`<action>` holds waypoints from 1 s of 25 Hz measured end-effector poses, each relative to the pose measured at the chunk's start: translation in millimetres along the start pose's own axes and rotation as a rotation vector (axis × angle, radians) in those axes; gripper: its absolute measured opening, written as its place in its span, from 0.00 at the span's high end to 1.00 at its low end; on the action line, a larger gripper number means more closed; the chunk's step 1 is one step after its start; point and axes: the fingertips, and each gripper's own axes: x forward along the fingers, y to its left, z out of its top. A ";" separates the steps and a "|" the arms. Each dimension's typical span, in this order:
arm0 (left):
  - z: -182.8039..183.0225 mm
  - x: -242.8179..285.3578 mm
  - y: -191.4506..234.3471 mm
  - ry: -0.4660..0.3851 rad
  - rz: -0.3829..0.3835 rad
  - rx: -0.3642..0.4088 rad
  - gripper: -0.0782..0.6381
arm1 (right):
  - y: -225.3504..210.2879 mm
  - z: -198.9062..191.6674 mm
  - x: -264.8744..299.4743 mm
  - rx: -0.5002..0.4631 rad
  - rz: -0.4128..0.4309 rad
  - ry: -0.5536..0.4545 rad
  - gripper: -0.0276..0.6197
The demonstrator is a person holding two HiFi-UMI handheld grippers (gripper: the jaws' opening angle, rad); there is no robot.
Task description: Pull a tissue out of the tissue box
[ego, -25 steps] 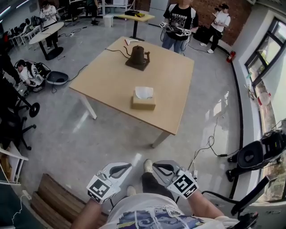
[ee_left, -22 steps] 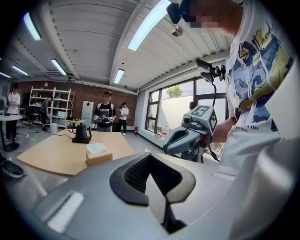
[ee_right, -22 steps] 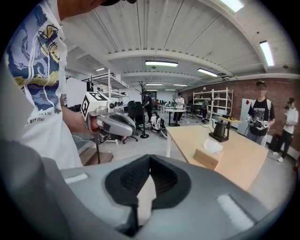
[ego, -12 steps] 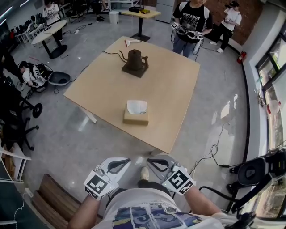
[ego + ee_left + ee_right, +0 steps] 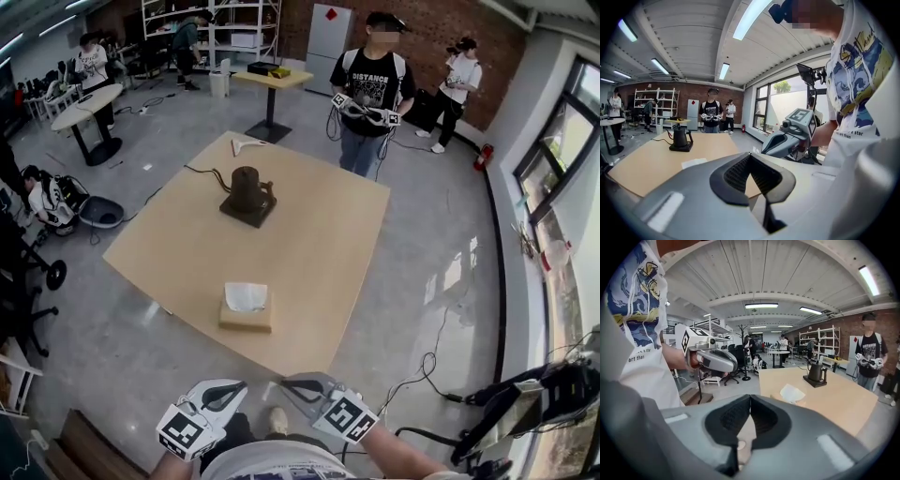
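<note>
Two grippers are held low at the bottom of the head view, short of the table. The left gripper (image 5: 242, 386) and the right gripper (image 5: 286, 384) sit side by side, tips angled toward each other but apart. Both are clenched on nothing: each gripper's own view shows its jaws meeting at the tips with no object between them.

One tissue box (image 5: 246, 319) stands on the single light wooden table (image 5: 319, 234), close to the near edge and well apart from both grippers. Its long axis runs roughly left to right in the head view, about along that near edge. One white tissue (image 5: 246, 296) sticks out of the slot in its top, pointing upward.

One dark kettle (image 5: 246, 186) stands upright on a dark square base (image 5: 246, 216) farther back on the table, well apart from the box. One black cable (image 5: 202, 172) trails from it toward the table's left side. One small white item (image 5: 246, 144), too small to identify, lies near the far corner.

Five other people are in view:
- A person in black (image 5: 371, 94) stands just beyond the table's far edge, holding a pair of grippers.
- A second person (image 5: 459, 70) stands by the brick wall at right.
- A third person (image 5: 190, 37) is at the shelves (image 5: 253, 19).
- A fourth person (image 5: 91, 61) stands beside a round table (image 5: 84, 105) at left.
- A seated person (image 5: 42, 192) is low at the far left.
</note>
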 end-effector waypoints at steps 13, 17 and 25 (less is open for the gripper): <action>9.4 29.8 61.8 -0.014 -0.056 0.001 0.89 | -56.2 22.3 32.9 -0.003 -0.042 0.031 0.95; 13.3 33.9 82.6 -0.019 -0.074 0.018 0.89 | -74.8 29.1 49.2 0.000 -0.060 0.043 0.93; 18.9 38.4 139.0 -0.042 -0.072 0.012 0.89 | -135.3 39.9 89.7 -0.018 -0.111 0.072 0.90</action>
